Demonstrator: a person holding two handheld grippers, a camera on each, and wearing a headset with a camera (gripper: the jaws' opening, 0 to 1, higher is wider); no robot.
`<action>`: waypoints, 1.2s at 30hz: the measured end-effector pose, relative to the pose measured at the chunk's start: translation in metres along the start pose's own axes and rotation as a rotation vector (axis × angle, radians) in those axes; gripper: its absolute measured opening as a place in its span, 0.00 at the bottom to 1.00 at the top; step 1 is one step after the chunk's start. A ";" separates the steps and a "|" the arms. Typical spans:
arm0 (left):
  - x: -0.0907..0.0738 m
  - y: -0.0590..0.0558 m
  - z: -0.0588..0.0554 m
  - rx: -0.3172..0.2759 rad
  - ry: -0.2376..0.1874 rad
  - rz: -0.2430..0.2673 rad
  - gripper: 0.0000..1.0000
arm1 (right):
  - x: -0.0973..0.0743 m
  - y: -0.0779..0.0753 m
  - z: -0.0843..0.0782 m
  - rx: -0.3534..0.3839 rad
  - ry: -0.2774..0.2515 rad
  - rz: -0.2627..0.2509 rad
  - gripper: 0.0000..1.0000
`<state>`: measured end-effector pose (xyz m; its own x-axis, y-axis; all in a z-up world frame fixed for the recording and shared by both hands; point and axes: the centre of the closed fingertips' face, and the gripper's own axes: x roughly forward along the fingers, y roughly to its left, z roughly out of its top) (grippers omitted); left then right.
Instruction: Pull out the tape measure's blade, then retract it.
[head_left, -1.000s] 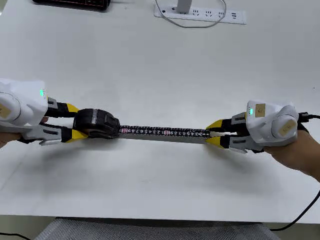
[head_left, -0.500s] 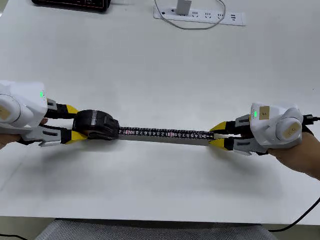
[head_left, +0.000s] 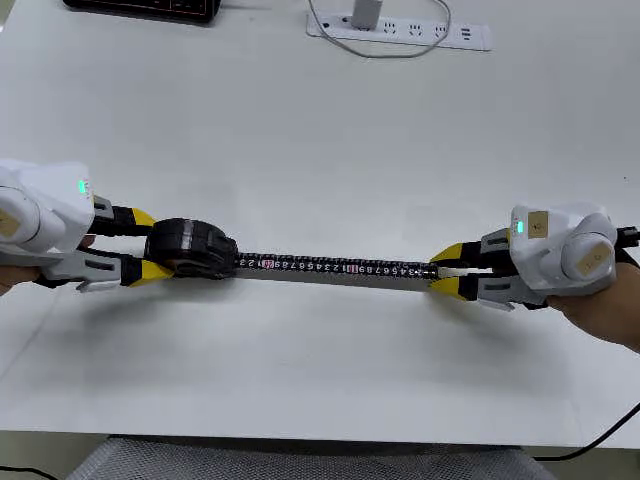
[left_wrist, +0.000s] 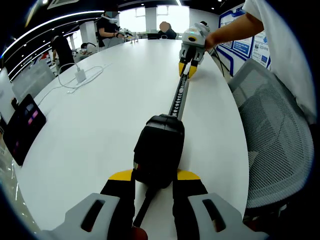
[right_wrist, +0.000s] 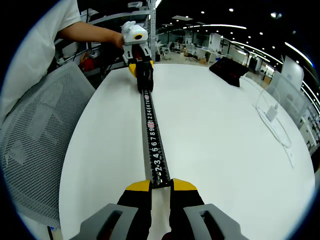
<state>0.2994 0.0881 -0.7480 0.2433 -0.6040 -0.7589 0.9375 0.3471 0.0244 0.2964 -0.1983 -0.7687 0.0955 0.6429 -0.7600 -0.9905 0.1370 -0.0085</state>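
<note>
White worktable (head_left: 300, 130) under everything, with a mesh chair (left_wrist: 272, 130) pushed up to its near edge. Your left gripper (head_left: 153, 244) is clamped around the black tape measure (head_left: 192, 247), over on the left side of the table. Your right gripper (head_left: 442, 270) is pinching the tip of the blade (head_left: 335, 266), which runs straight between the two with its numbers facing up. Power strip (head_left: 400, 28) sits way off at the far edge.
</note>
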 end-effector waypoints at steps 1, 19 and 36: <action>0.000 0.000 0.000 0.000 0.000 0.000 0.22 | -0.001 0.000 -0.001 -0.001 0.002 0.001 0.09; 0.002 0.000 0.002 0.003 0.003 0.005 0.23 | 0.001 -0.001 -0.010 0.021 0.039 0.015 0.10; 0.003 -0.001 0.002 0.005 0.009 0.011 0.25 | 0.001 0.001 -0.014 0.008 0.046 0.026 0.12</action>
<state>0.2999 0.0850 -0.7488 0.2511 -0.5936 -0.7646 0.9361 0.3500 0.0357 0.2937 -0.2080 -0.7787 0.0644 0.6109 -0.7891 -0.9918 0.1266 0.0170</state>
